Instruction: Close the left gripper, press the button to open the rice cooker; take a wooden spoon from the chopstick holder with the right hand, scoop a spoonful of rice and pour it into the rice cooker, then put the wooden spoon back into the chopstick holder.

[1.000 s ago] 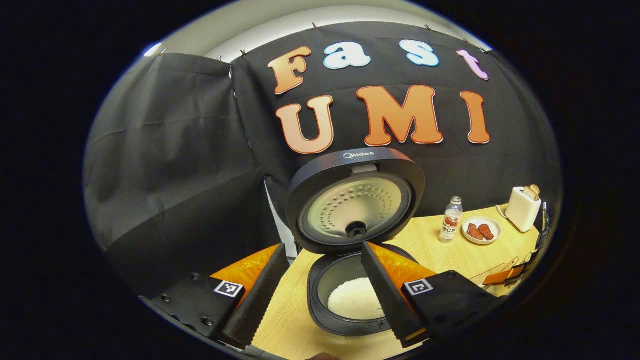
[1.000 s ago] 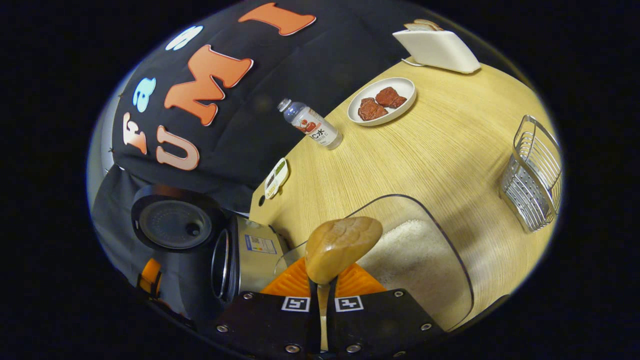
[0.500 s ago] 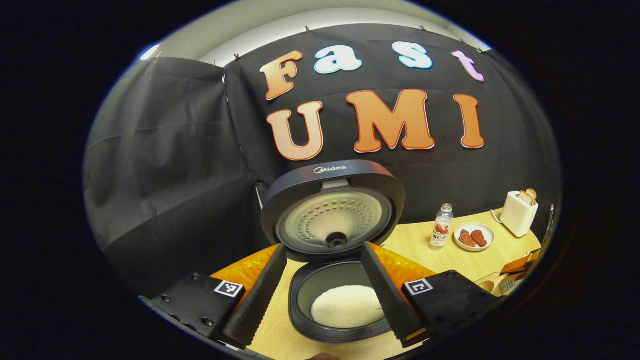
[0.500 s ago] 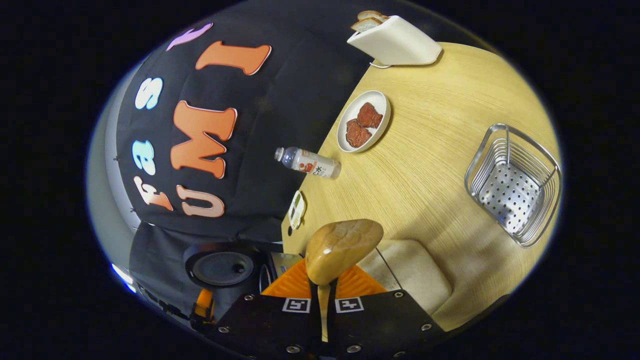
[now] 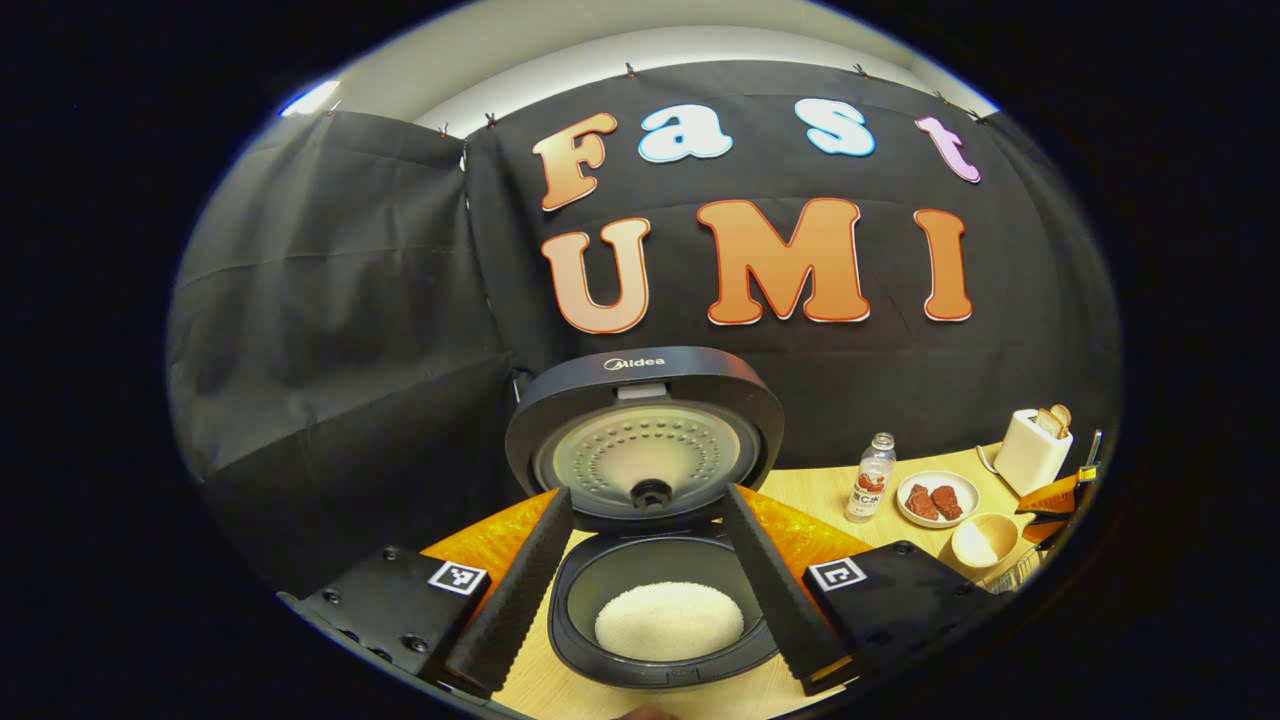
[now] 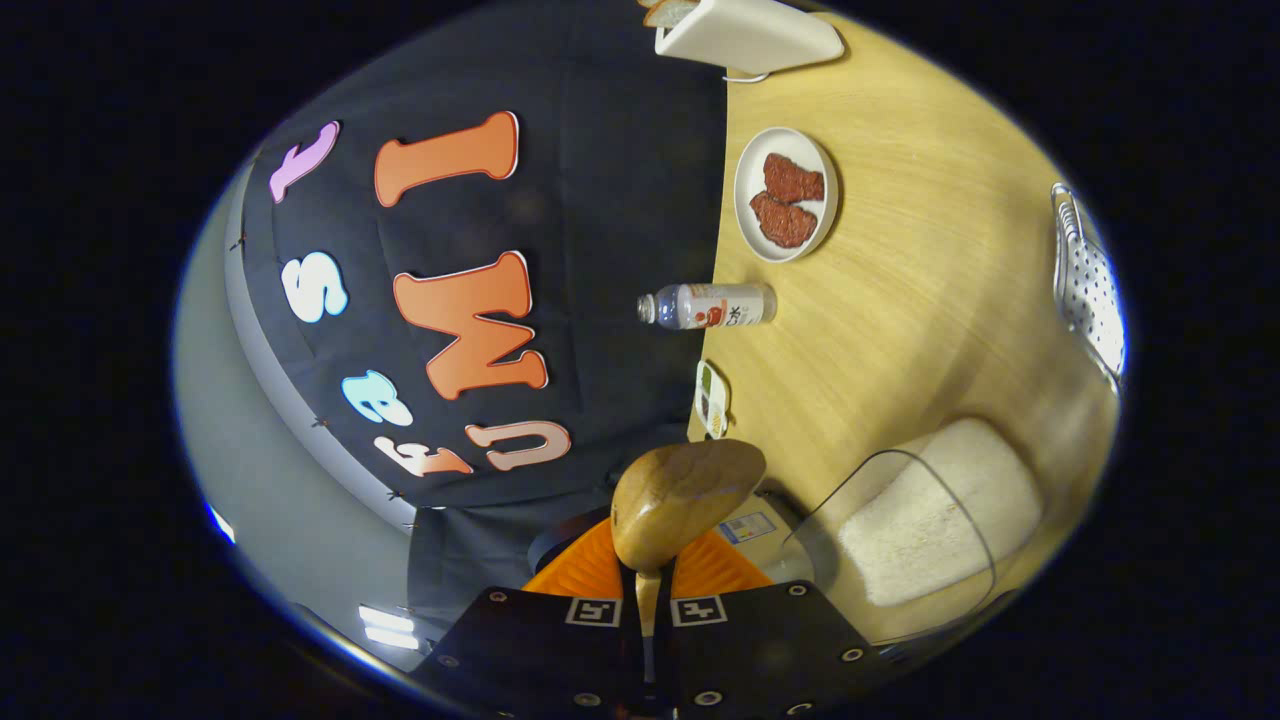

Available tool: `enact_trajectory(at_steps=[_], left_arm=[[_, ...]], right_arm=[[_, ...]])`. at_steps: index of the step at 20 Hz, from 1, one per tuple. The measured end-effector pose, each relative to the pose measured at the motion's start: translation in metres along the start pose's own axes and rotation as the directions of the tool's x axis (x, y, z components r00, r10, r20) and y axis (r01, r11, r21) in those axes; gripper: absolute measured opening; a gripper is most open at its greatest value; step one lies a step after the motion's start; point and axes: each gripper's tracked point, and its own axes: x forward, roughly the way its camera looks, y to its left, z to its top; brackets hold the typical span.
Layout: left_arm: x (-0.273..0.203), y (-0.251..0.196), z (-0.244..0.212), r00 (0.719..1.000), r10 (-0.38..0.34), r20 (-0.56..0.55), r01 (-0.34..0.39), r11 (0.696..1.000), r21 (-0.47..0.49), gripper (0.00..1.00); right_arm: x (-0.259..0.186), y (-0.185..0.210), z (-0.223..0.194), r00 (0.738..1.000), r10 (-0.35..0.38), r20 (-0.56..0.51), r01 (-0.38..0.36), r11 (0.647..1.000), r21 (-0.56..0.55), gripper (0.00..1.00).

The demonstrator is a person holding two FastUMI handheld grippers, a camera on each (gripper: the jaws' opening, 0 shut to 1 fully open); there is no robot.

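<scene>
The rice cooker (image 5: 640, 590) stands open with its lid (image 5: 645, 440) raised and a mound of white rice (image 5: 668, 620) in the pot. My left gripper (image 5: 648, 495) is open just in front of it, one finger on each side of the pot, holding nothing. My right gripper (image 6: 647, 570) is shut on the handle of the wooden spoon (image 6: 685, 500) and is rolled far over onto its side. The spoon's bowl (image 5: 975, 542) also shows at the right in the left gripper view. The glass container of rice (image 6: 930, 520) lies to the spoon's right. The metal chopstick holder (image 6: 1090, 290) stands at the far edge.
On the wooden table (image 6: 900, 300) stand a plate of meat (image 6: 787, 192), a small bottle (image 6: 710, 305) and a white toaster (image 6: 750, 35) with bread. The same bottle (image 5: 870, 478), plate (image 5: 937, 497) and toaster (image 5: 1030, 450) stand to the right of the cooker.
My right gripper has rolled further over with the spoon and left the rice container, moving toward the cooker. My left gripper has shifted, so the cooker sits lower and more centred between its fingers.
</scene>
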Motion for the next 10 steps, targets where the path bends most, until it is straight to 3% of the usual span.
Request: enact_trajectory(at_steps=[2, 6, 10], left_arm=[[-0.002, 0.008, 0.001, 1.0, 0.023, 0.005, -0.023, 1.0, -0.013, 0.96], [-0.011, 0.033, 0.005, 0.998, 0.063, 0.024, -0.061, 0.995, -0.073, 1.0], [-0.022, 0.071, -0.001, 0.989, 0.146, 0.018, -0.144, 0.986, -0.082, 1.0]], right_arm=[[0.015, 0.013, -0.012, 0.999, 0.025, -0.046, -0.023, 0.999, 0.034, 0.04], [0.047, 0.031, -0.042, 0.991, 0.03, -0.132, -0.028, 0.999, 0.02, 0.04], [0.079, 0.048, -0.07, 0.983, 0.0, -0.183, -0.012, 0.998, -0.066, 0.04]])
